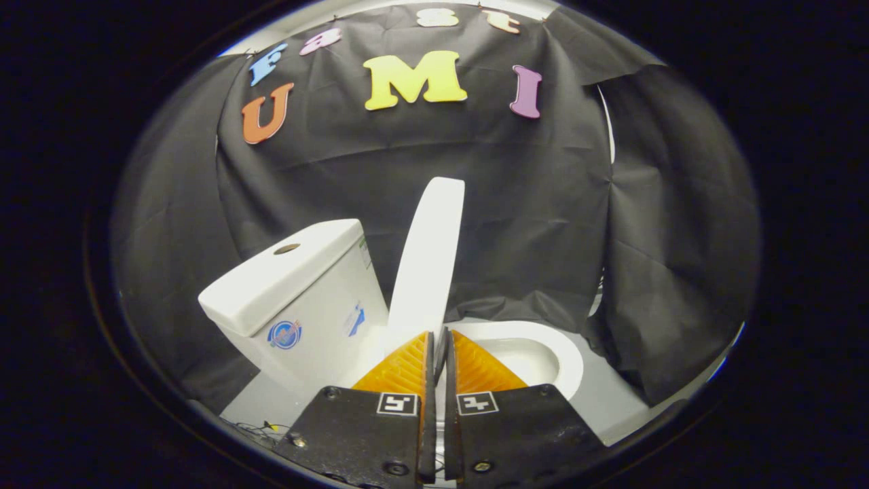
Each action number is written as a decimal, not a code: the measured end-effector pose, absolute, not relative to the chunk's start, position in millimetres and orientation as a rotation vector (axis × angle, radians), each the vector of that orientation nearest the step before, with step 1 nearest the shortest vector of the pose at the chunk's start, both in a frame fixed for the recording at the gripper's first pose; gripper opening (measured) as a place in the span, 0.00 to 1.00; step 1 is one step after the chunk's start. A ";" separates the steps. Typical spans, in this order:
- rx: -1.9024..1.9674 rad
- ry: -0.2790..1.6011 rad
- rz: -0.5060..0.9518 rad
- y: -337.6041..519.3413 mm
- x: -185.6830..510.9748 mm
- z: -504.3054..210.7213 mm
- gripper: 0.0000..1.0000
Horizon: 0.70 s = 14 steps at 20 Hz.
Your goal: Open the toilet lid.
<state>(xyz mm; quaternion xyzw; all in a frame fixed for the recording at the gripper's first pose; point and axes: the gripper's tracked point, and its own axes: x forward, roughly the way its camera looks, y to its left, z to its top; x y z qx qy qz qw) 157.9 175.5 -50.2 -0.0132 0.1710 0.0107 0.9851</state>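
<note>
Pinching nearly closed, my gripper (438, 339) has its two fingers almost together on the lower edge of the white glossy plastic toilet lid (429, 261); whether both press it I cannot tell. Lid stands raised near upright, edge-on just ahead of the fingertips, over the white ceramic bowl (567, 360). I judge it light, stiff, slick, hinged, so a thin edge grip could slip; better to hold the rim edge or push the flat face. Beyond, to one side, the white ceramic cistern (292, 285) with a round button, near the black cloth wall (529, 204).
</note>
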 end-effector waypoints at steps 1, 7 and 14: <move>-0.031 0.344 0.021 177.5 157.2 -48.3 0.08; -0.088 0.340 0.013 202.4 157.5 -47.5 0.09; -0.155 0.331 0.002 225.7 158.3 -48.0 0.09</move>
